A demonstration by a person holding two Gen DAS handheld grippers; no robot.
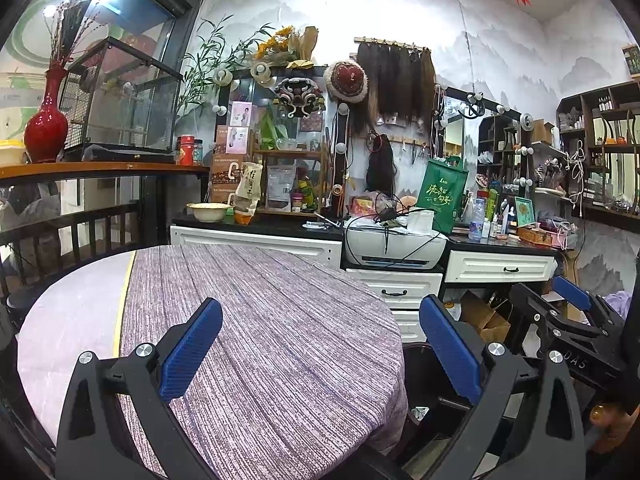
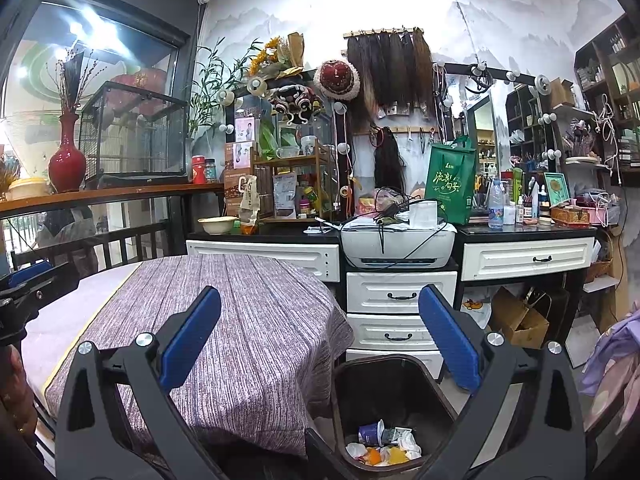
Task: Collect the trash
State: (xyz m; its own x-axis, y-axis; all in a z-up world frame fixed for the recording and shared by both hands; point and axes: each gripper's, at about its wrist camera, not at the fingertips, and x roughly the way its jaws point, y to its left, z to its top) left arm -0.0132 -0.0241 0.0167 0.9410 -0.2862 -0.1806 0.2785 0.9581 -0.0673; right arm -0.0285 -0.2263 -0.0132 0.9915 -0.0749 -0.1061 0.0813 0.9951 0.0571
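Both of my grippers are spread wide and carry nothing. My left gripper [image 1: 320, 352] hangs over the round table [image 1: 72, 320], above its purple striped tablecloth [image 1: 280, 340], with one blue finger [image 1: 192, 354] over the cloth and the other past the table's edge, over the dark rim of the trash bin [image 1: 424, 376]. On the far right of the left wrist view I see my right gripper [image 1: 568, 308], well apart from the left one.

My right gripper [image 2: 320, 338] sits just off the table's edge, above the black trash bin [image 2: 348, 384] that stands on the floor beside the table. The trash [image 2: 384, 442] lies at the bottom of the bin: a small blue cup on its side, crumpled white paper and orange and yellow scraps. The cloth under both grippers is bare.

Behind the table a white printer [image 2: 396, 246] sits on a white drawer cabinet [image 2: 400, 300], with a green shopping bag [image 2: 450, 184] beside it and a red vase [image 2: 67, 160] on the wooden ledge to the left.
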